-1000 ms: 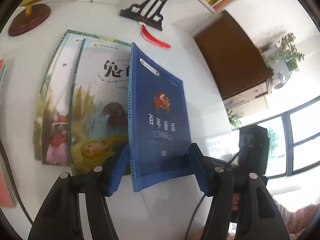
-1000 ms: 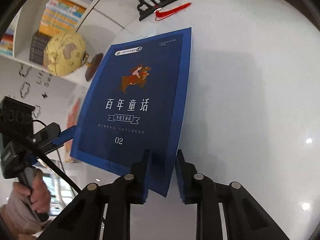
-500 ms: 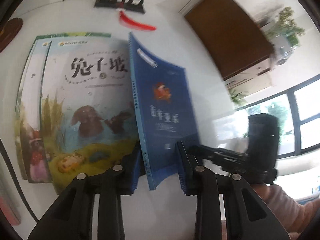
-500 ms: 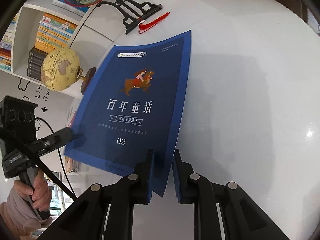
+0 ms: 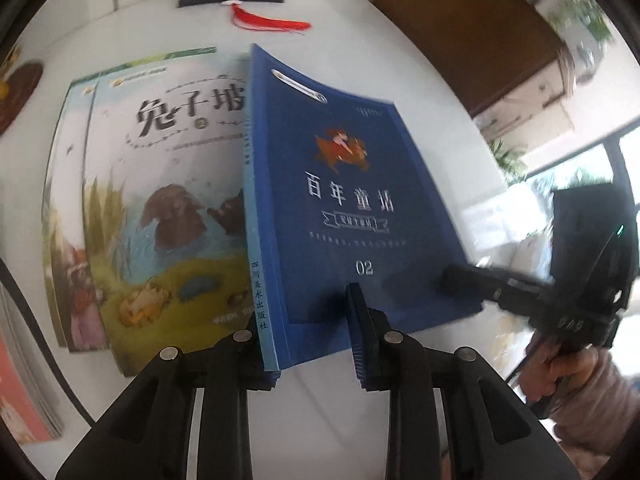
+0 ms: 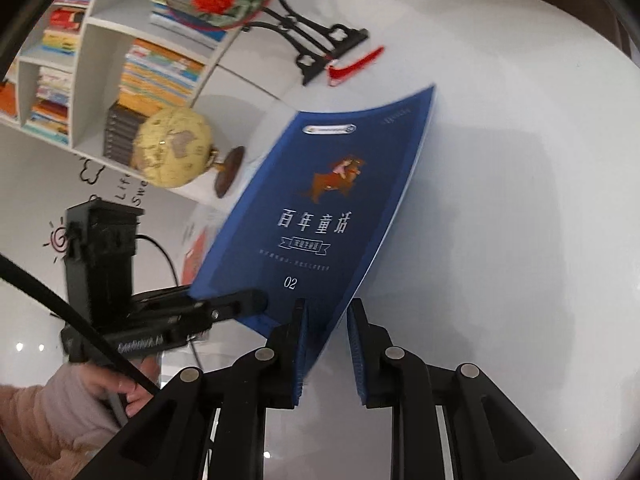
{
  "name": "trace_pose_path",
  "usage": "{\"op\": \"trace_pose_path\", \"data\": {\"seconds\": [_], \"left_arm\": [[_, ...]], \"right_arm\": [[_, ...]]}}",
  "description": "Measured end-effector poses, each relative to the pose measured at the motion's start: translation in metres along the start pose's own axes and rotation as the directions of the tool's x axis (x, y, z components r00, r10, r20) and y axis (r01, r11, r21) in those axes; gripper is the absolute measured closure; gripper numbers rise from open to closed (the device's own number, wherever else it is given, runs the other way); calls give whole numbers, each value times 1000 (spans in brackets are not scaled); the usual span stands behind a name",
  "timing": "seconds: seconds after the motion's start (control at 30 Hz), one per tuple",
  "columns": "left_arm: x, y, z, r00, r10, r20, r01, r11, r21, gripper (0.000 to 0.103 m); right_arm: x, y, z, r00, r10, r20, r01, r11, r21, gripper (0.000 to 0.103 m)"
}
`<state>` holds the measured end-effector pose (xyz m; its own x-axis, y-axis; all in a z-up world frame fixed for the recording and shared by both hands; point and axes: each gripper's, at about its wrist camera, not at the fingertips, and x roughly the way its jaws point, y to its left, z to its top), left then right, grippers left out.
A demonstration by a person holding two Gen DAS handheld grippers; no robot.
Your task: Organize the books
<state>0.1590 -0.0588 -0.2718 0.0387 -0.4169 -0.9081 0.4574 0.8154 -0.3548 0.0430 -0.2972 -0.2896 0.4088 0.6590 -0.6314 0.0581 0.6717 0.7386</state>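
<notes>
both grippers now pinch the blue book (image 5: pixel 344 200) (left gripper (image 5: pixel 314 344) narrowed).

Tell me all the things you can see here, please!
blue book: one, dark blue, tilted up off the table, both grippers on its near edge
picture books: at least two, pale green, flat beside it
table: one, white
globe: one, yellow, table's far side
fan stand: one, black, red tassel
bookshelf: one, white, full
left gripper: black, jaws clamping the spine corner
right gripper: black, jaws on the other corner
hands: pink sleeves
</notes>
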Motion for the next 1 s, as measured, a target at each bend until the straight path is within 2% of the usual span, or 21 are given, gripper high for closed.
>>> {"op": "trace_pose_path", "data": {"seconds": [0.1,0.17,0.23,0.27,0.37,0.4,0.43,0.47,0.63,0.73,0.77,0.87,1.0], "left_arm": [[-9,0,-2,1000,-15,22,15,1000,-19,79],[-11,-3,-8,1000,-16,21,16,1000,-19,79],[-7,-6,-13,1000,-20,8,21,999,-27,79],[-4,-7,-18,1000,-26,0,26,999,-35,79],[6,-8,-32,999,-38,-32,37,998,-55,79],[6,-7,-38,999,-38,-38,35,997,-61,79],[6,-4,-43,998,-41,-43,37,997,-74,79],[5,-1,-46,998,-43,-56,38,996,-87,79],[-23,18,-44,1000,15,-15,-17,994,-106,78],[-41,31,-34,998,55,44,-48,990,-135,61],[-42,36,-30,997,57,52,-49,987,-154,60],[-26,41,-20,999,18,-30,-23,986,-164,61],[-3,29,-23,994,32,-105,-44,993,-111,61]], "right_arm": [[0,-1,-6,1000,15,-25,-14,999,38,82],[2,-5,-11,999,10,-37,-7,996,87,75],[6,-5,-14,999,15,-36,-11,994,112,60],[8,-5,-15,999,19,-33,-14,992,125,56],[13,-7,-20,998,50,-26,-45,985,169,53],[14,-8,-21,998,57,-27,-52,982,182,60],[16,-9,-22,998,50,-32,-43,982,186,81],[18,-8,-23,999,18,-44,-10,985,170,91],[16,7,-24,991,-120,-61,121,993,16,92],[13,10,-25,983,-166,-84,164,986,-35,92],[12,11,-25,978,-184,-98,179,982,-59,92],[11,16,-29,959,-247,-137,224,961,-164,92],[8,12,-32,944,-275,-184,233,947,-219,92]]}}
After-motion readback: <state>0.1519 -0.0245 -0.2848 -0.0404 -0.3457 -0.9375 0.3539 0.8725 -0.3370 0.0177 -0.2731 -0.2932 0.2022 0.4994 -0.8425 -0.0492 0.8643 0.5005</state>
